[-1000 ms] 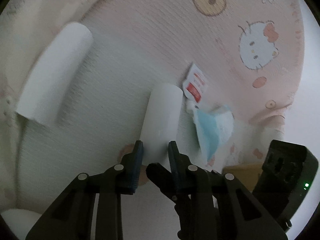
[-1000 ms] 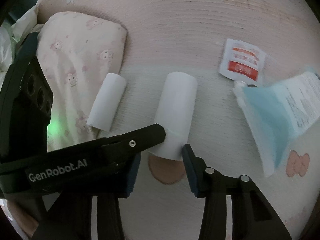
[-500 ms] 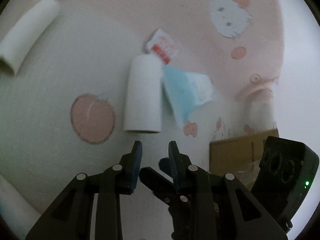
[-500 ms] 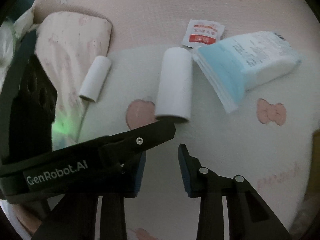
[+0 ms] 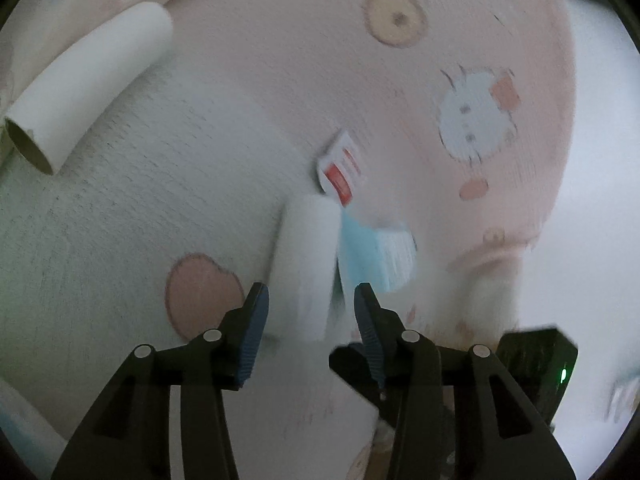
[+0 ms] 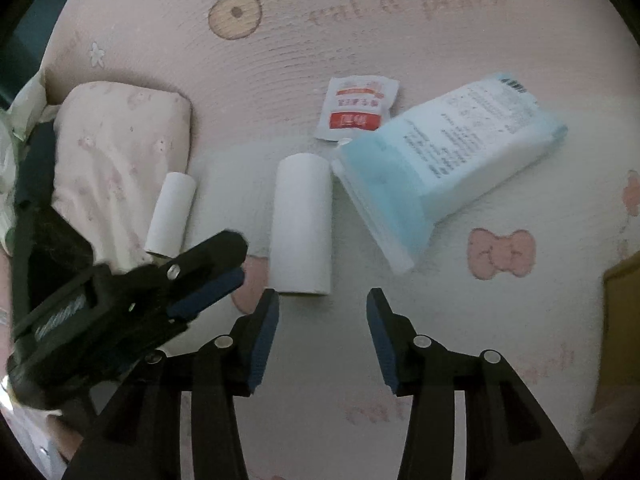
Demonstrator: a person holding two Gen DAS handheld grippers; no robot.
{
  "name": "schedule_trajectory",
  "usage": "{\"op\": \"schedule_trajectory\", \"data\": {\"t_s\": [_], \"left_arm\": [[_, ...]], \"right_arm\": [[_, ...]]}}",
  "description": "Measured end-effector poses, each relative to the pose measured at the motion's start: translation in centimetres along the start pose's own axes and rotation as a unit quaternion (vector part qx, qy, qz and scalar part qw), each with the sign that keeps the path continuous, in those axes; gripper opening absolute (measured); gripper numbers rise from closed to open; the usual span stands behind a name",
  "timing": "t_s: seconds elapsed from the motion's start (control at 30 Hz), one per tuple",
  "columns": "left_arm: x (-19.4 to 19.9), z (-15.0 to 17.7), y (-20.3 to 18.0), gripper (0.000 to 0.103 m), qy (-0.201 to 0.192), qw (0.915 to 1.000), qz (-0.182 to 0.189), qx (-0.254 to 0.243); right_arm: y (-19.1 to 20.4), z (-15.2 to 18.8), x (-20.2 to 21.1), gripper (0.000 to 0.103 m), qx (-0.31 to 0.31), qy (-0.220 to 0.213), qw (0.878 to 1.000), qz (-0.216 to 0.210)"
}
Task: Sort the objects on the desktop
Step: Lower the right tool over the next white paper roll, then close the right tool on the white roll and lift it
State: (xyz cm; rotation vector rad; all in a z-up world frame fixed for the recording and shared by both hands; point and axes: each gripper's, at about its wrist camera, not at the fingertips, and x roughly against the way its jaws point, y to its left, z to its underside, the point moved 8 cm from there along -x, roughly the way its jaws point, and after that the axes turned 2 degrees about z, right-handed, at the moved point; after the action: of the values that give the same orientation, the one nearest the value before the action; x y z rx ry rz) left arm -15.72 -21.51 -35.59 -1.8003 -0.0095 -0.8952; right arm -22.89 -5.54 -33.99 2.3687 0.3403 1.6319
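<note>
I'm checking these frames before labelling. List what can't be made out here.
- Left wrist: roll and blue pack are motion-blurred; pack's print unreadable.
- Left wrist: right gripper mostly hidden behind left gripper.
- Right wrist: sachet text too small to read.
- Right wrist: small roll's near end is covered by the left gripper.
- Right wrist: yellow thing cut by the edge.

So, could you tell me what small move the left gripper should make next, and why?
Probably ease the left gripper forward so its jaws straddle the larger white cardboard tube, then close. The jaws stand open with the tube's near end lined up in the gap, ungrasped. The blue tissue pack lies against its right side, so stay centred. The right gripper is also open, empty.
</note>
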Motion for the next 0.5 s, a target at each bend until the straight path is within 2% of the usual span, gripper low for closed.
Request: {"op": "schedule_trajectory", "data": {"t_s": [0.2, 0.37, 0.5], "left_arm": [[-1.1, -0.8, 0.2, 0.048, 0.000, 0.9999, 0.006, 0.013], [-1.8, -0.6, 0.2, 0.045, 0.009, 0.9999, -0.006, 0.008], [-2.8, -0.4, 0.6, 0.030, 0.027, 0.9996, -0.011, 0.006]], "right_arm": [[0.6, -0.8, -1.5, 0.043, 0.022, 0.013, 1.000, 0.007], [0.4, -1.0, -2.4, 0.043, 0.022, 0.021, 1.000, 0.006], [1.0, -1.0, -3.2, 0.042, 0.037, 0.034, 0.999, 0.008]]}}
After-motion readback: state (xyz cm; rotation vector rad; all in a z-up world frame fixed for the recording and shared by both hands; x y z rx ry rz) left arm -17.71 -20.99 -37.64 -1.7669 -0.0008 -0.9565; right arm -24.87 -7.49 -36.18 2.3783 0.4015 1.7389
